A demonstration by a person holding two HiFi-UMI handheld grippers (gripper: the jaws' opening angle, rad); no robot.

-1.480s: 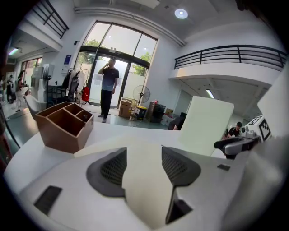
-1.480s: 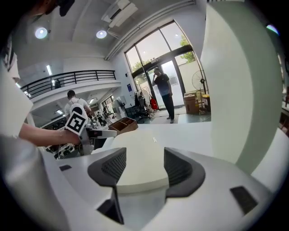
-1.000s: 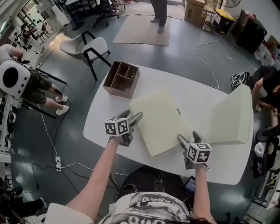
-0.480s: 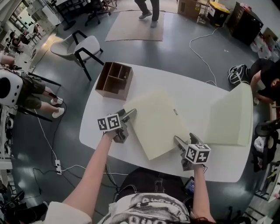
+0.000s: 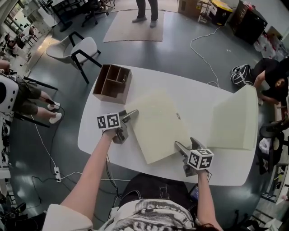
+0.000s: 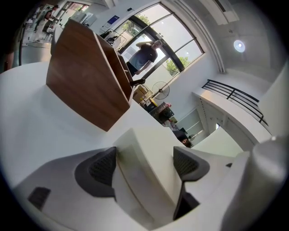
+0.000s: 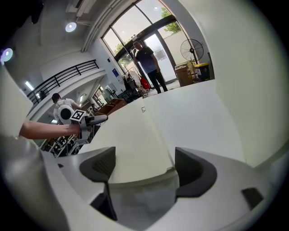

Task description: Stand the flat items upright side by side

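A cream foam slab [image 5: 156, 124] lies flat in the middle of the white table [image 5: 189, 90]. A second cream slab [image 5: 235, 119] is at the table's right end and appears to stand on edge, leaning. My left gripper [image 5: 131, 119] is at the flat slab's left corner. Its jaws have just been opening and stand wide either side of that corner [image 6: 149, 144]. My right gripper [image 5: 184, 143] is at the slab's near right corner [image 7: 140, 149]. Its jaws have also just been opening and straddle that corner without pressing on it.
A brown wooden box with compartments [image 5: 113, 83] stands on the table's far left, close to my left gripper. A chair [image 5: 74, 47] and cables are on the floor beyond. People are around: one standing far off [image 5: 144, 9], one crouched at the right [image 5: 275, 76].
My left gripper has sunk a little and rolled at the slab's left corner. Both pairs of jaws stand slightly wider. The slab still lies flat.
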